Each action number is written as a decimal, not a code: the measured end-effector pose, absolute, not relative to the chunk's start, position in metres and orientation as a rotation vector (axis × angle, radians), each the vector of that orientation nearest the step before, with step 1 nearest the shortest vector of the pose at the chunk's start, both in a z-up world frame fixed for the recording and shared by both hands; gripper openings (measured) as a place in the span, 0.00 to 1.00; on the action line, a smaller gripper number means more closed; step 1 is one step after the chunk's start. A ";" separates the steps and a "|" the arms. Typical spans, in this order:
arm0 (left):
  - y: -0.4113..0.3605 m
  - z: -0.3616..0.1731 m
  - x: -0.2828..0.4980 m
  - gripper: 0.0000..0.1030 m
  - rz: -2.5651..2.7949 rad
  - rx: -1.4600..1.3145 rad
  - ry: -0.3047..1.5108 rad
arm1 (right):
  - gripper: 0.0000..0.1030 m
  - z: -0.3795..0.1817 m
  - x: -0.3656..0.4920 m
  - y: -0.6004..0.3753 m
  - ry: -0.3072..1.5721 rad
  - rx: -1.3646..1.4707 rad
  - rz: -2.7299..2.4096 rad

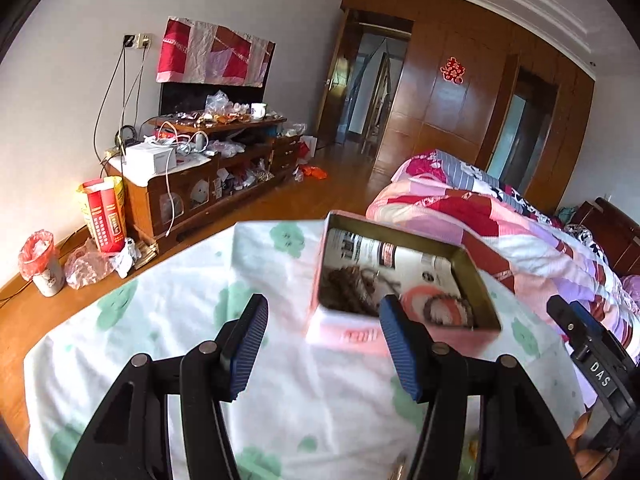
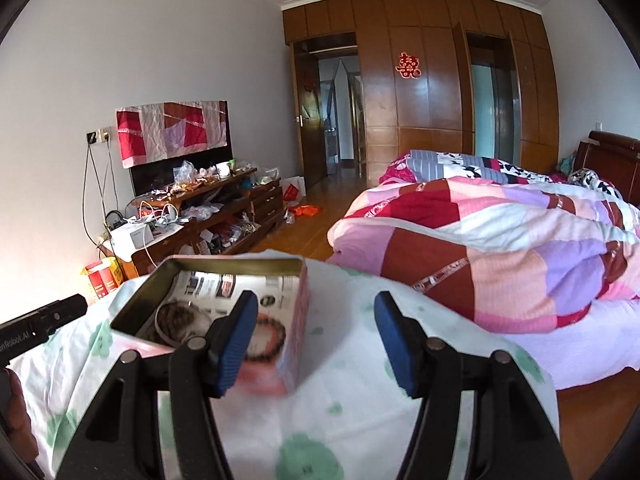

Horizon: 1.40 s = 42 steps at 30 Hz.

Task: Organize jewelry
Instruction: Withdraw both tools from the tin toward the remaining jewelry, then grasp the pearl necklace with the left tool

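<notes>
both tools released: left tool; right tool; beaded bracelets inside pink tin

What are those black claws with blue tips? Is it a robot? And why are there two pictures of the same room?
It is not a robot. A person holds one pincher tool in each hand, and each tool has a little camera that looks out along its two fingers. One picture comes from the left gripper, the other from the right gripper. The wide lens makes the room look bent.

In front of them is a table under a white cloth with green flowers. On it stands an open pink tin. Inside lie dark bead bracelets on printed paper. Behind is a bed with a patchwork quilt.

Both grippers are open and hold nothing right now. The left gripper's right finger just hides part of the tin's front.
</notes>
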<state>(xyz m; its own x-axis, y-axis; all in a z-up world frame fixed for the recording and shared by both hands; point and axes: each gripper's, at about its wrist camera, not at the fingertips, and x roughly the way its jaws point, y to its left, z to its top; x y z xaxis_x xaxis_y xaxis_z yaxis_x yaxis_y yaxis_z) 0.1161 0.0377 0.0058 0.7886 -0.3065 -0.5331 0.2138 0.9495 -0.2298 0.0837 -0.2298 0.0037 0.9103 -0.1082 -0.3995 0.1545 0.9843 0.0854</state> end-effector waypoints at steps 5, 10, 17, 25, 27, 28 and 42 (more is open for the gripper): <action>0.048 -0.002 0.096 0.57 -0.307 -0.170 0.641 | 0.62 -0.006 0.065 -0.233 0.431 0.138 -0.141; 0.055 -0.006 0.080 0.57 -0.314 -0.137 0.672 | 0.62 -0.009 0.053 -0.240 0.445 0.187 -0.137; 0.061 -0.018 0.054 0.57 -0.351 -0.052 0.726 | 0.62 -0.011 0.041 -0.234 0.497 0.192 -0.128; 0.047 -0.032 0.032 0.57 -0.439 0.092 0.797 | 0.69 -0.016 0.017 -0.224 0.537 0.180 -0.085; 0.041 -0.034 0.027 0.57 -0.430 0.141 0.791 | 0.69 -0.018 0.014 -0.222 0.544 0.178 -0.073; 0.039 -0.035 0.025 0.57 -0.430 0.152 0.791 | 0.69 -0.016 0.013 -0.221 0.537 0.176 -0.075; 0.016 -0.050 0.024 0.57 -0.503 0.211 0.895 | 0.69 -0.017 0.014 -0.221 0.535 0.184 -0.068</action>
<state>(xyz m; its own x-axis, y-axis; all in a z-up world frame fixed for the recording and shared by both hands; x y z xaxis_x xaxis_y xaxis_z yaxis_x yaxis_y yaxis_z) 0.0242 0.0161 -0.0501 0.5194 -0.3298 -0.7883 0.5022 0.8642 -0.0307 0.0138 -0.2211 -0.0167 0.8585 -0.0165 -0.5125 0.1124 0.9812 0.1566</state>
